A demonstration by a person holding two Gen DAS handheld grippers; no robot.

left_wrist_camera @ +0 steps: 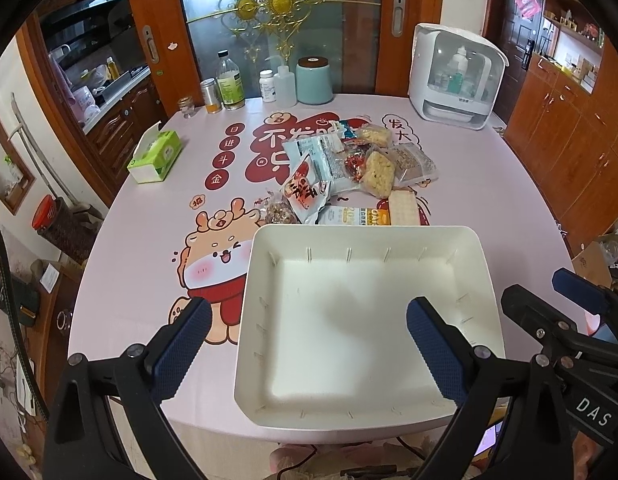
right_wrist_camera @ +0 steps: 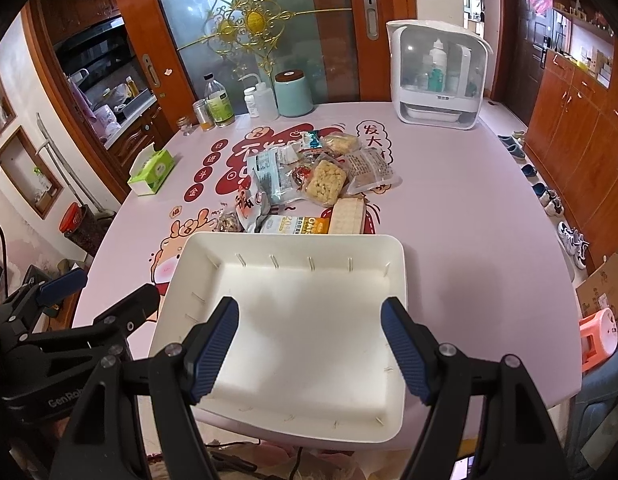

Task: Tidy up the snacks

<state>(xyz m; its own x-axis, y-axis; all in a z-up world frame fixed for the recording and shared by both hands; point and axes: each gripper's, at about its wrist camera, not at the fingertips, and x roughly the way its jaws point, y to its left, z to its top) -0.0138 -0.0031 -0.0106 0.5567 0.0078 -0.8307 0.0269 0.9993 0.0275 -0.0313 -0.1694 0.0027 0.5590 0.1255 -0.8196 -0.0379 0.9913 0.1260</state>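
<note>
A white rectangular bin (left_wrist_camera: pixel 365 320) (right_wrist_camera: pixel 293 320) sits empty at the near edge of the pink table. Just beyond its far rim lies a heap of wrapped snacks (left_wrist_camera: pixel 349 172) (right_wrist_camera: pixel 313 180): puffed-rice bars, a red and white packet, a wafer block, an oat bar. My left gripper (left_wrist_camera: pixel 309 328) hovers open over the bin's left side, one finger outside the wall and one above the floor. My right gripper (right_wrist_camera: pixel 311 330) is open above the bin's middle, nothing between its blue pads. Each gripper shows at the edge of the other's view.
A green tissue box (left_wrist_camera: pixel 155 156) lies at the table's left. Bottles, a jar and a teal canister (left_wrist_camera: pixel 313 80) line the far edge. A white appliance with a clear hood (left_wrist_camera: pixel 455 76) stands at the far right. An orange stool (right_wrist_camera: pixel 599 334) is on the floor at right.
</note>
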